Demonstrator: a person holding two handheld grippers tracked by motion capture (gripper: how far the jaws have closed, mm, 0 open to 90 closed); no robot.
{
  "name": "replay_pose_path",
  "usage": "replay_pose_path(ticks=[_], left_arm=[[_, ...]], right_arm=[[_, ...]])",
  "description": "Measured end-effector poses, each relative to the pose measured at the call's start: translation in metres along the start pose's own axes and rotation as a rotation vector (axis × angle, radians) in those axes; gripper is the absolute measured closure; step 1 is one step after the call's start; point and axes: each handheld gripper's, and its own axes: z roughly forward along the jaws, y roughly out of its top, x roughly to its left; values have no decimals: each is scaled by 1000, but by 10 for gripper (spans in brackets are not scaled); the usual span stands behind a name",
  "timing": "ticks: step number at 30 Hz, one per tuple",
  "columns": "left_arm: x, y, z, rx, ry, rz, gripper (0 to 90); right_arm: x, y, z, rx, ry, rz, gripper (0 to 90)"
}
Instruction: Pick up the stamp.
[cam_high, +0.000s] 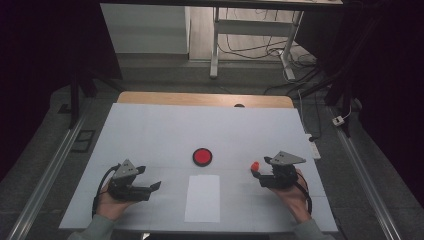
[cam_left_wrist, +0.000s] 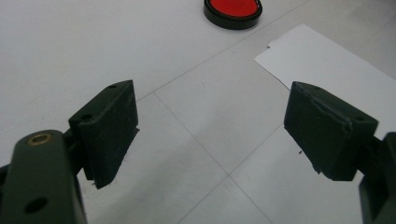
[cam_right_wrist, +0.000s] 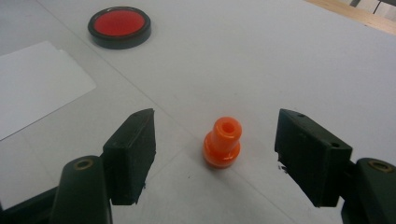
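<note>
- Left gripper (cam_high: 150, 179): held in the person's left hand (cam_high: 111, 205) at the near left of the table (cam_high: 150, 125); jaws spread wide with only bare table between them in the left gripper view, gripping nothing.
- Paper (cam_high: 202, 198): a white sheet lying flat near the table's near edge, between the two grippers and apart from both.
- Pad (cam_high: 202, 156): a round red disc in a black rim, resting on the table just beyond the paper's far edge.
- Stamp (cam_right_wrist: 222, 142): a small orange piece standing upright on the table, right of the pad; in the right gripper view it sits between the jaws, touching neither.
- Right gripper (cam_right_wrist: 215, 154): held in the right hand (cam_high: 295, 197) at the near right; jaws wide apart on either side of the stamp, not closed on it.
</note>
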Motion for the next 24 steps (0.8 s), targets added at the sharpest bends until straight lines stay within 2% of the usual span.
replay_pose_path(ticks=[12, 24], left_arm=[[0, -1, 0, 1, 0, 0, 182], [0, -2, 0, 3, 1, 2, 182]], right_arm=[[-3, 3, 20, 37, -4, 6, 330], [-3, -1, 27, 61, -13, 3, 482]])
